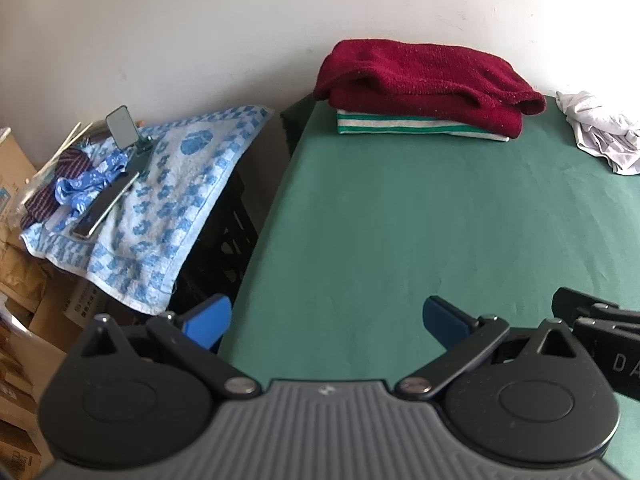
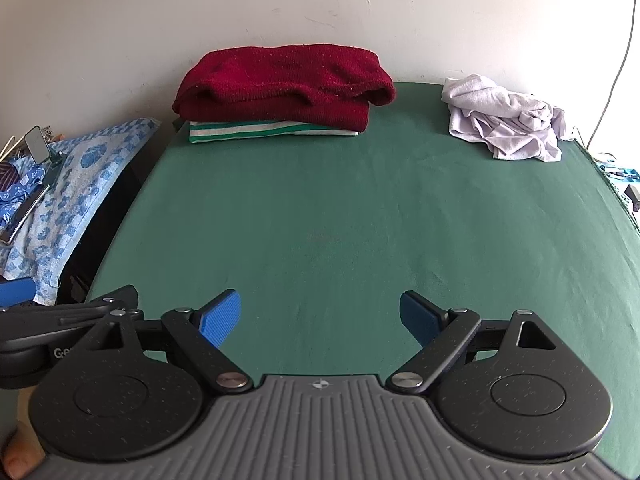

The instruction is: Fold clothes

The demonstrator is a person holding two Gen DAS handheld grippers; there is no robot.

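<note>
You are holding the left gripper and right gripper spread and empty, so next is reaching to the crumpled white garment lying far right on the green table.

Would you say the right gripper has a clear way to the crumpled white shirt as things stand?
Probably yes. The right gripper is open and empty, and only bare green table cover lies between it and the white shirt at the far right; the folded stack sits off to the left.
</note>
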